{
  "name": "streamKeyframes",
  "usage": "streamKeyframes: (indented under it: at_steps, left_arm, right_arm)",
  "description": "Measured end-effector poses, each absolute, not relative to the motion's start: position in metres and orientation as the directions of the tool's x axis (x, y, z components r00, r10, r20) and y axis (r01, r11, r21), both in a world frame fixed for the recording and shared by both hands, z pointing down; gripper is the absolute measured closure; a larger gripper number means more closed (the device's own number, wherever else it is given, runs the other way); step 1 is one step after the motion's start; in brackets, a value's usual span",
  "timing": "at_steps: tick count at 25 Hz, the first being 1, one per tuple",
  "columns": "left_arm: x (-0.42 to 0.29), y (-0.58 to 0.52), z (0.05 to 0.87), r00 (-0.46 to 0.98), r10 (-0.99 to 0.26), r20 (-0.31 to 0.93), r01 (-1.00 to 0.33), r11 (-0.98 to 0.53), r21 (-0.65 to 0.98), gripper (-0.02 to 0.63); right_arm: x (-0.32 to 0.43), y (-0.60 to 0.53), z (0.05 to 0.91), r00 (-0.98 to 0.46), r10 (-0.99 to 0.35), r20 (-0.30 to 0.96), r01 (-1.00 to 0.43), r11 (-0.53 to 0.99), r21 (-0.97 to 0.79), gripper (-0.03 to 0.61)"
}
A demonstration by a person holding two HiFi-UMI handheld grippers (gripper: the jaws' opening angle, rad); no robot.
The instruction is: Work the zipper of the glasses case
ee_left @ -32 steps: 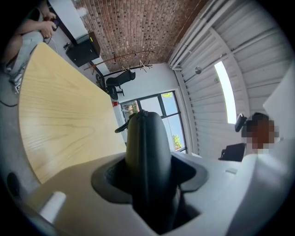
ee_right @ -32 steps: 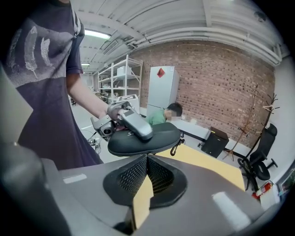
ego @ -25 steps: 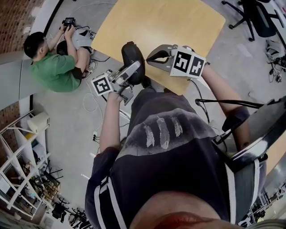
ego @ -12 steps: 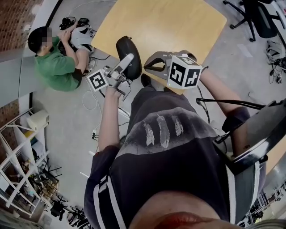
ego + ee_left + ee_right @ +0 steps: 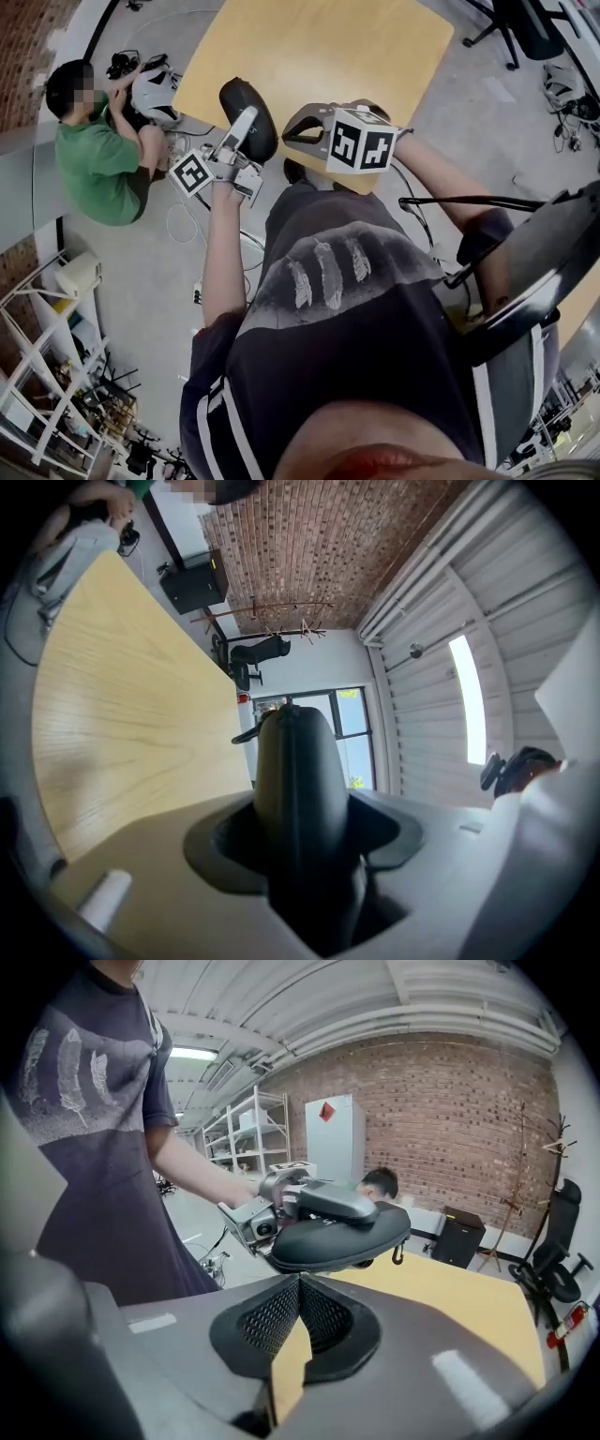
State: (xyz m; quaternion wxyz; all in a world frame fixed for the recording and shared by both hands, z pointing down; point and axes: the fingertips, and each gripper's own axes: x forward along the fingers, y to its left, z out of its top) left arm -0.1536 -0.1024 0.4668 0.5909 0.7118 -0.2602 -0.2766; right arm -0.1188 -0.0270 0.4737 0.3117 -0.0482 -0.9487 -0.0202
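Our left gripper [image 5: 240,131] is clamped on the glasses case [image 5: 260,133]: in the left gripper view the jaws stand part way apart with the black case [image 5: 300,780] wedged between them, its sides pressed by the pads and its rounded end poking out past the tips. Our right gripper [image 5: 291,129] has its jaws fully together with nothing between them; in the right gripper view the closed tips [image 5: 298,1283] sit just below the case [image 5: 337,1237], and we cannot tell whether they touch it.

The case is held off the surface, lying flat over the near left edge of the wooden table [image 5: 319,56]. The left gripper reaches it from the left, the right gripper from the right, so the two tools meet at the case. The seam of the case runs along its rim, and a small zipper pull [image 5: 397,1255] hangs from its far end.

To the left of the table, a person in a green shirt [image 5: 94,159] sits on the floor. At the far right stands an office chair [image 5: 525,23].
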Motion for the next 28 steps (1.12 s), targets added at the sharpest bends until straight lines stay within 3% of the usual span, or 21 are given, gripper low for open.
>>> streamKeyframes:
  at_steps: [8, 11, 12, 15, 17, 21, 28]
  left_arm:
    - [-0.138, -0.118, 0.510, 0.713, -0.699, 0.046, -0.131, -0.068, 0.989, 0.351]
    - [-0.136, -0.127, 0.529, 0.718, -0.684, 0.130, -0.207, -0.032, 0.978, 0.348]
    - [-0.133, -0.129, 0.533, 0.719, -0.681, 0.142, -0.225, -0.035, 0.974, 0.348]
    - [-0.112, -0.137, 0.550, 0.731, -0.657, 0.183, -0.311, -0.082, 0.947, 0.348]
    - [-0.101, -0.145, 0.570, 0.747, -0.612, 0.258, -0.351, -0.035, 0.936, 0.348]
    - [-0.120, -0.165, 0.599, 0.753, -0.541, 0.374, -0.433, 0.020, 0.901, 0.347]
    - [-0.134, -0.177, 0.630, 0.731, -0.493, 0.471, -0.518, 0.048, 0.854, 0.341]
  right_arm:
    - [-0.097, -0.044, 0.508, -0.785, 0.000, 0.619, -0.015, 1.000, -0.020, 0.572]
    - [-0.083, -0.052, 0.530, -0.758, -0.026, 0.652, -0.086, 0.995, -0.060, 0.472]
    - [-0.073, -0.052, 0.535, -0.750, -0.031, 0.661, -0.104, 0.992, -0.072, 0.468]
    - [-0.032, -0.044, 0.541, -0.723, -0.060, 0.688, -0.155, 0.985, -0.078, 0.468]
    - [-0.017, -0.044, 0.542, -0.704, -0.086, 0.705, -0.189, 0.980, -0.070, 0.471]
    - [-0.031, -0.054, 0.543, -0.698, -0.103, 0.709, -0.224, 0.971, -0.080, 0.479]
    - [-0.031, -0.052, 0.543, -0.700, -0.095, 0.708, -0.261, 0.956, -0.130, 0.480]
